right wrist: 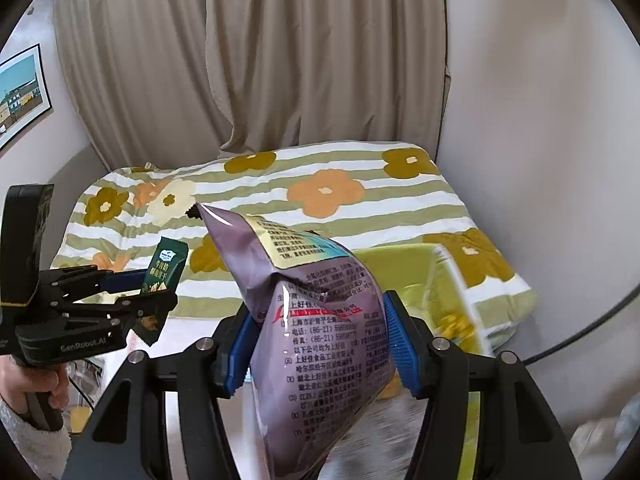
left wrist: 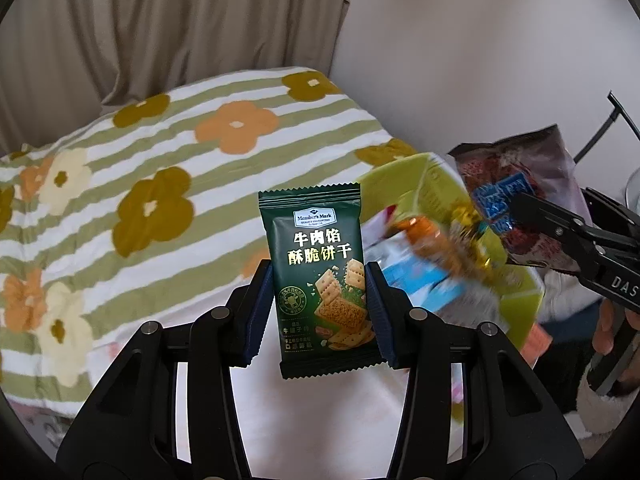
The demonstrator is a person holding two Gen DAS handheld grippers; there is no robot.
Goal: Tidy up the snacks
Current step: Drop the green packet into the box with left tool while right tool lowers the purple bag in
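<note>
My left gripper [left wrist: 320, 292] is shut on a dark green cracker packet [left wrist: 320, 280], held upright above a white surface; both also show at the left of the right wrist view, the gripper [right wrist: 156, 296] and the packet [right wrist: 166, 266]. My right gripper [right wrist: 318, 344] is shut on a purple snack bag [right wrist: 316, 320], held in the air; in the left wrist view this bag [left wrist: 516, 184] hangs over a yellow-green box [left wrist: 516, 308] that holds several blurred snack packets [left wrist: 436, 248].
A bed with a green-striped flowered quilt [left wrist: 160, 160] lies behind. Beige curtains [right wrist: 260, 60] and a white wall are at the back. The yellow-green box [right wrist: 404, 276] sits behind the purple bag. A framed picture [right wrist: 20, 92] hangs at left.
</note>
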